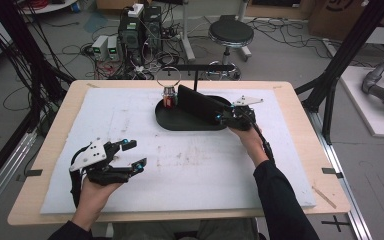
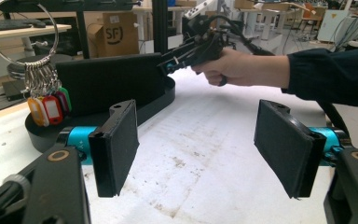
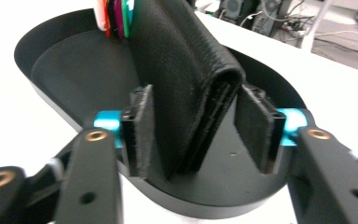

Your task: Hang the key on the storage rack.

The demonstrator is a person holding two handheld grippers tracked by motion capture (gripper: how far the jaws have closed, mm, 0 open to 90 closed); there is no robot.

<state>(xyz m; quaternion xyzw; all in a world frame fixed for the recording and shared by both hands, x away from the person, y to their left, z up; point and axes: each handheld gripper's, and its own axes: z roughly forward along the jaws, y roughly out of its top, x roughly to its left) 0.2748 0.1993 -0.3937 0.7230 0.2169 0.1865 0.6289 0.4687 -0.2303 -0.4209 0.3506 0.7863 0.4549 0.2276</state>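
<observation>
A black leather wallet (image 1: 197, 104) stands on edge in a shallow black oval tray (image 1: 167, 120) at the back middle of the white mat. Beside it a large metal key ring (image 1: 169, 77) hangs over the tray with coloured tags (image 1: 169, 99). My right gripper (image 1: 220, 117) is at the wallet's near end, open, one jaw on each side of the wallet (image 3: 182, 70); the left pad (image 3: 137, 135) touches it and a small gap shows at the right pad. My left gripper (image 1: 135, 154) is open and holds nothing, low over the mat at front left, facing the tray (image 2: 37, 135) and tags (image 2: 49, 107).
A white foam mat (image 1: 180, 165) covers most of the wooden table. A black stand post (image 1: 196, 75) rises behind the tray. Beyond the table are a round stool (image 1: 231, 34), electronics boxes (image 1: 140, 27) and cables on the floor.
</observation>
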